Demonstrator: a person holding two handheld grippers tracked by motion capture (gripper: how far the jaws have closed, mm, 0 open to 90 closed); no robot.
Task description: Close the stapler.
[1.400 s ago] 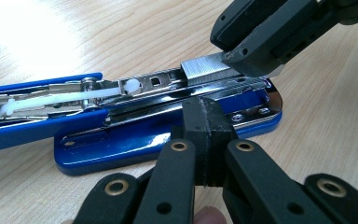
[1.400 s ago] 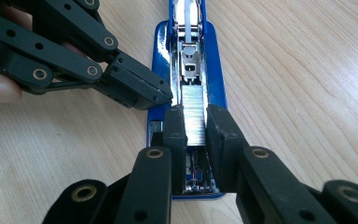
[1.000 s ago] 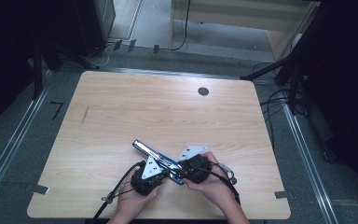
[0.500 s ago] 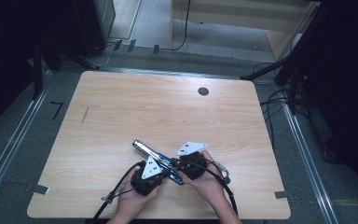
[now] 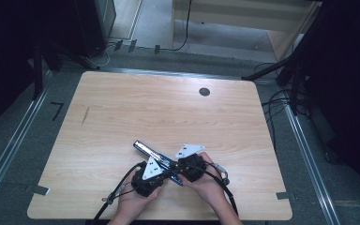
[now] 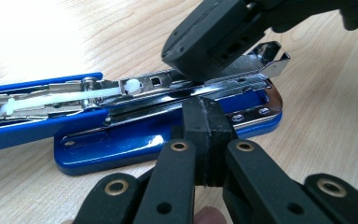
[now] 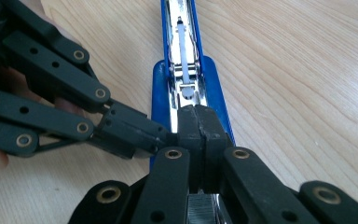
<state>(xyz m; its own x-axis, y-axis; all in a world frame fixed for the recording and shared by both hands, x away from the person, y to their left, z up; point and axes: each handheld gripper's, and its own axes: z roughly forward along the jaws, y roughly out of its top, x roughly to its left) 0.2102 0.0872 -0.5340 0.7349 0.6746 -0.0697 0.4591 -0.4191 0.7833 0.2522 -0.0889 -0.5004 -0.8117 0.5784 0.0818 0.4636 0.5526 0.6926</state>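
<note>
While both hands meet near the front edge of the tabletop [image 5: 122, 117], a blue stapler [image 5: 152, 153] lies flat between them, opened out so that its top arm stretches away toward the far left and its chrome staple channel is bared. Seen from the high view, the left claw [image 5: 165, 171] comes at the stapler's base from the near-left side, and the right claw [image 5: 177, 169] from the near-right, the two tips almost touching each other over the base end.

Along the left gripper view, the left claw [image 6: 204, 122] is clenched, its pads pressed together, its tip resting against the side of the blue base, just below the metal channel. Along the right gripper view, the right claw [image 7: 197, 122] is likewise clenched, pads together, sitting on top of the chrome channel at the near end of the stapler [image 7: 186, 84], in line with its length.
</note>
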